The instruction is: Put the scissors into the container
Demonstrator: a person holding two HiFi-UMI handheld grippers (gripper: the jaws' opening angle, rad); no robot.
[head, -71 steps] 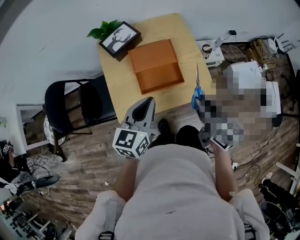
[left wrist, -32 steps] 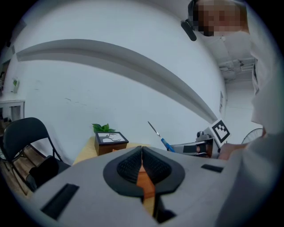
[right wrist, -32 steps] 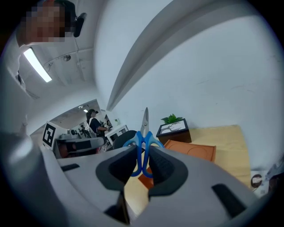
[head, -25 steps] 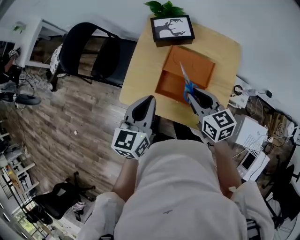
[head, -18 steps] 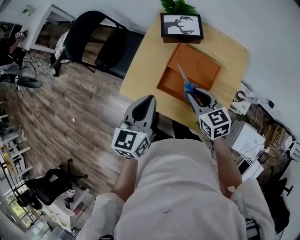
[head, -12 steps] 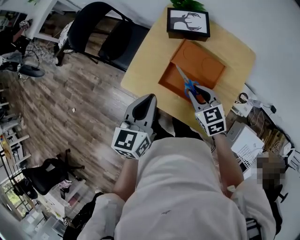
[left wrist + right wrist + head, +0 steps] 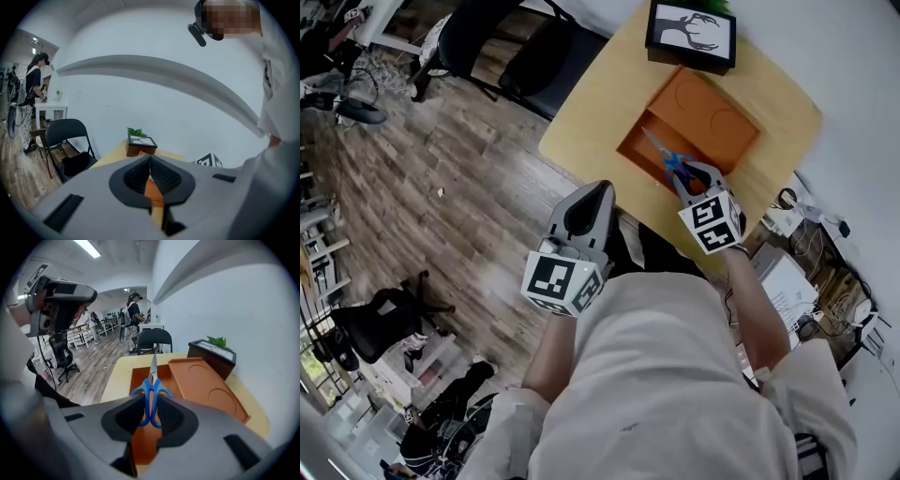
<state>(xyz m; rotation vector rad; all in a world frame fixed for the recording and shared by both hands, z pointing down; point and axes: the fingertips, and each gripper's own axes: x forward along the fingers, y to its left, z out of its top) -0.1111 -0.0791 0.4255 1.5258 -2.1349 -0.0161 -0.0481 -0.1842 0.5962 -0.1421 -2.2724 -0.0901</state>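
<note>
Blue-handled scissors [image 7: 151, 390] point blade-first away from me, held by their handles in my right gripper [image 7: 150, 414], which is shut on them. In the head view the scissors [image 7: 667, 161] hang over the near open half of the orange container [image 7: 645, 148], with the right gripper [image 7: 692, 180] just behind them. The container [image 7: 140, 437] lies on a light wooden table [image 7: 591, 103], its flat lid [image 7: 206, 385] beside it. My left gripper [image 7: 591, 202] is shut with nothing in it, held off the table's near edge. In the left gripper view the left gripper [image 7: 150, 176] has its jaws together.
A framed deer picture [image 7: 691, 30] with a green plant [image 7: 218, 341] stands at the table's far edge. A black folding chair [image 7: 502, 37] is left of the table. Boxes and cables [image 7: 806, 272] lie on the floor at right. People stand in the room beyond.
My right gripper has carried the scissors from beside the table's right edge to over the container's open half. The view has swung over the table. The left gripper has stayed put.
</note>
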